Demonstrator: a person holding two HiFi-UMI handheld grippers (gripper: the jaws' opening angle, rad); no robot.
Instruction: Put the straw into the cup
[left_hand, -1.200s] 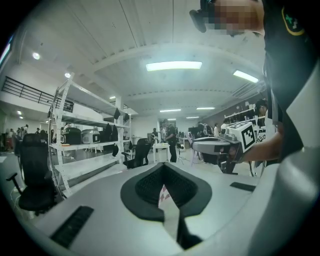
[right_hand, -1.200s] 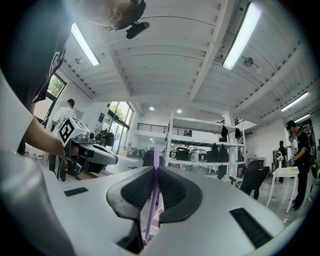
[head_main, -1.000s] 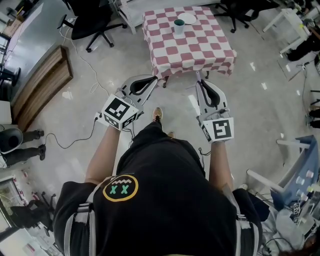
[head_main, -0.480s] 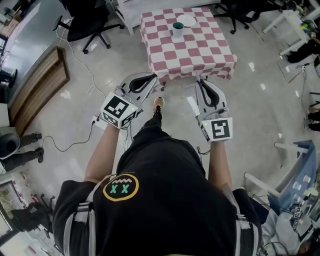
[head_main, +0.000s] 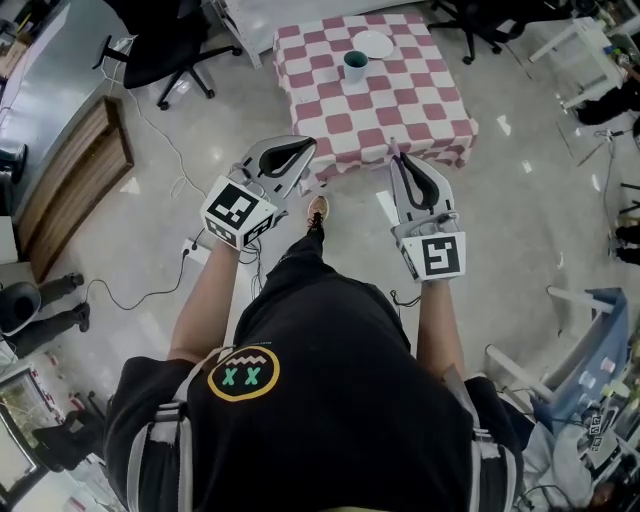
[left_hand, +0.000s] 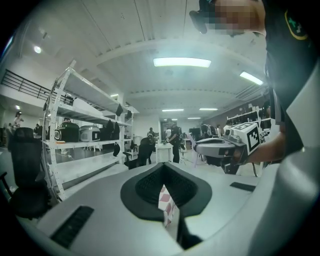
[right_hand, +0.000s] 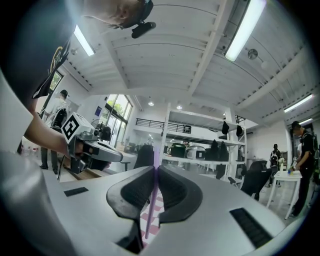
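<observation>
A teal cup (head_main: 355, 65) stands upright near the far side of a table under a red-and-white checked cloth (head_main: 400, 110). The table is ahead of me across the floor, and both grippers are short of its near edge. My right gripper (head_main: 400, 160) is shut on a thin purple straw (right_hand: 151, 202), which runs up between the pads and pokes a little past the tips. My left gripper (head_main: 303, 148) is shut with nothing in it; a strip of checked cloth shows through the gap behind its pads (left_hand: 150, 185).
A white plate (head_main: 373, 43) lies on the table just behind the cup. Black office chairs (head_main: 155, 50) stand at the far left, beside a wooden platform (head_main: 75, 180). A cable (head_main: 130, 290) trails over the floor. Metal shelving (left_hand: 85, 135) and other people are further off.
I have walked closer to the table, which now looks larger and nearer the grippers. Both grippers stay shut and are held slightly higher and further forward.
</observation>
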